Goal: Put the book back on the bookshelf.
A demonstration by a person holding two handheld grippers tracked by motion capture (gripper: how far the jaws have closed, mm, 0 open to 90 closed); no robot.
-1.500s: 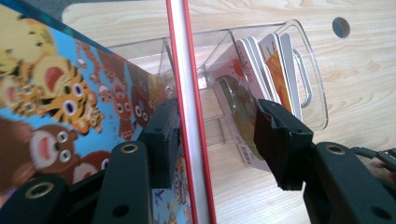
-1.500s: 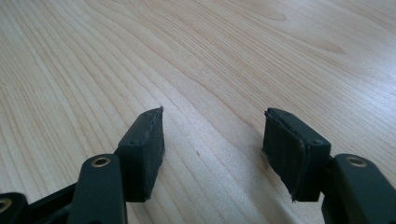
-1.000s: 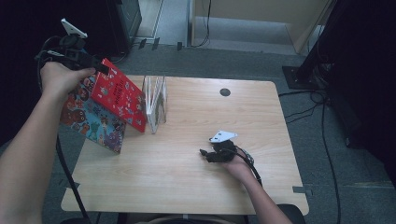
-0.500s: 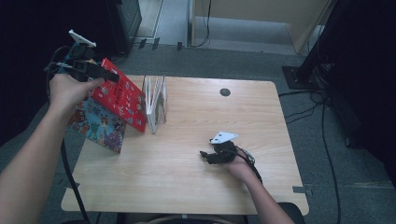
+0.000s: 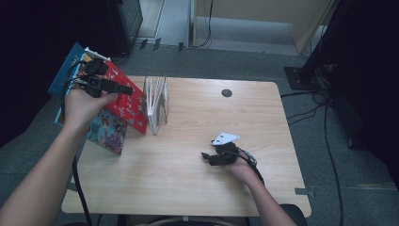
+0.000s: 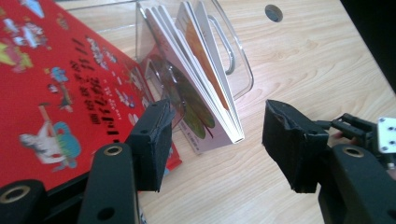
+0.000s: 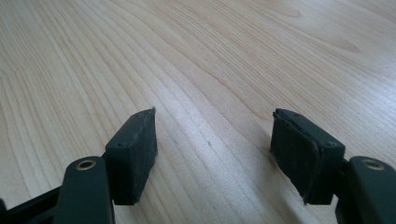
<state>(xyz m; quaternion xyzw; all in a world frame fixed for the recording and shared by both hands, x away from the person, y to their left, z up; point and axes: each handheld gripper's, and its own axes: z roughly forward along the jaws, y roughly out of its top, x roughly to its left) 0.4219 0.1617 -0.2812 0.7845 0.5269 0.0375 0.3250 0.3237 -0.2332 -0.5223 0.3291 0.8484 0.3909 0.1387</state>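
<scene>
Two grippers were in use. Left gripper (image 5: 123, 89) was held above the table's (image 5: 197, 188) left edge, over the red picture book (image 5: 127, 101) leaning against the clear acrylic book rack (image 5: 151, 101); its jaws had just been opening and stood apart, nothing clamped. A board book (image 6: 205, 79) stood in the rack. Right gripper (image 5: 205, 157) rested on bare tabletop, well apart from the books, jaws apart and empty.
</scene>
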